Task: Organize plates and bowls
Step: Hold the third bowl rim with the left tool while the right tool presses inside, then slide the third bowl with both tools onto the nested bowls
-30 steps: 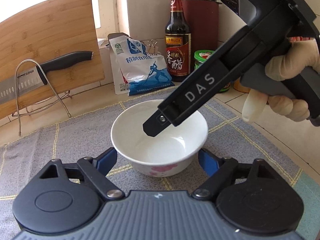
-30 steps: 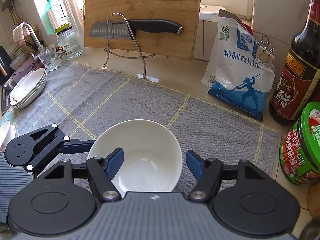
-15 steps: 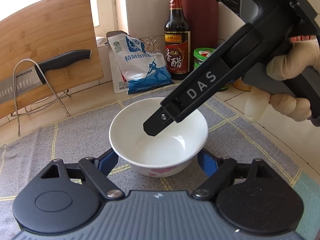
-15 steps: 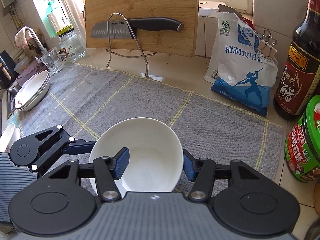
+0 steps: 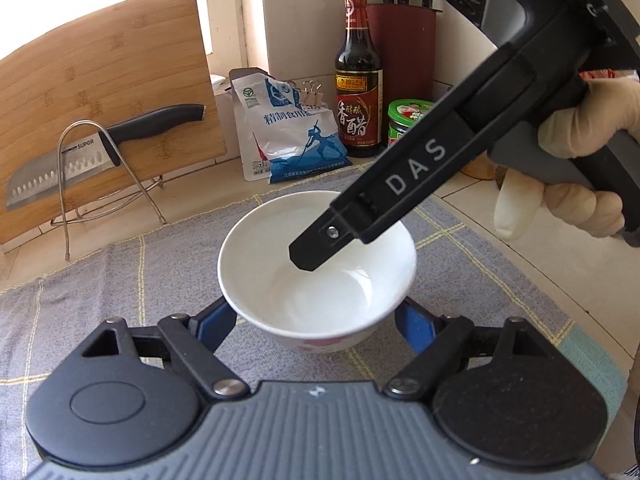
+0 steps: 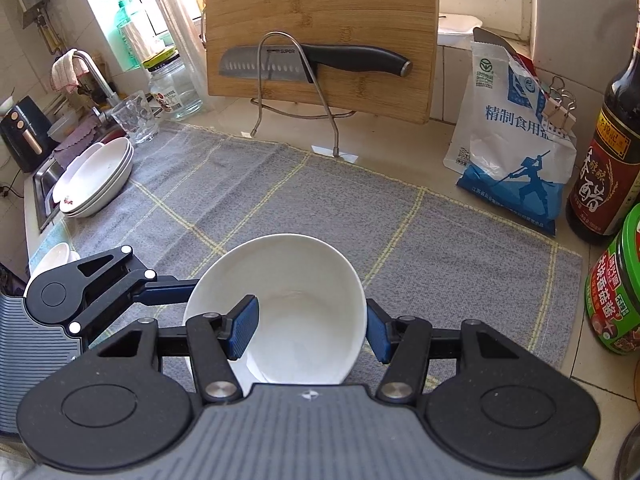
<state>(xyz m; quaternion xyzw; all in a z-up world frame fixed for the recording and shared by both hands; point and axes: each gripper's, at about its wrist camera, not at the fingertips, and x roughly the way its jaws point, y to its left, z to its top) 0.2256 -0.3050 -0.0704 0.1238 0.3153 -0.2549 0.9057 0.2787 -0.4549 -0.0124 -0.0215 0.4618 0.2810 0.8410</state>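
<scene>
Lifted bowl point(image 6: 304, 304), both claws clamped on it.

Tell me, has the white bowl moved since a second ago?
Yes. In the right wrist view the bowl now hides more of the grey mat, apparently lifted, with the right gripper clamped on its rim.

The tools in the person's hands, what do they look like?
Each tool is black with a ribbed grey body, two round black discs and blue ribbed pads on its fingers. The right tool has white letters "DAS" on its side. The hand holding it wears a pale glove.
</scene>
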